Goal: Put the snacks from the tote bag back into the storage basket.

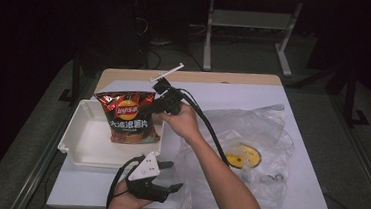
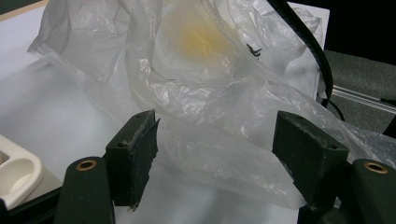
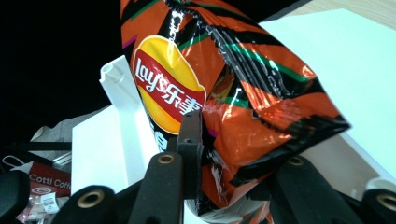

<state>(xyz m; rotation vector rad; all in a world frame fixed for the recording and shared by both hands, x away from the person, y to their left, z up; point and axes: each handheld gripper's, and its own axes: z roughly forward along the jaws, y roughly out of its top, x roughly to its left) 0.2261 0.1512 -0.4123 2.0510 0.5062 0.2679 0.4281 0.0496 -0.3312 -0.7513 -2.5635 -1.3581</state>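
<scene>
An orange and black Lay's chip bag [image 1: 128, 116] stands upright in a white tray [image 1: 83, 141] at the left of the table. My right gripper [image 1: 152, 108] reaches in from the right and is shut on the bag's side edge. In the right gripper view the chip bag [image 3: 243, 93] bulges between the jaws of the right gripper [image 3: 238, 154]; the left pad lies against it and the bag hides the right pad. My left gripper [image 1: 174, 175] rests open near the table's front edge. Its jaws point at a crumpled clear plastic bag [image 2: 210, 93], and the left gripper [image 2: 215, 154] has only a fold of that plastic between them.
The clear plastic bag [image 1: 254, 130] spreads over the right half of the white table sheet and holds a yellow and black round thing [image 1: 242, 156]. A white stick [image 1: 167, 72] lies at the far edge. The tray's corner [image 2: 18, 172] is close to the left gripper. A small red packet [image 3: 44, 182] lies beyond the tray.
</scene>
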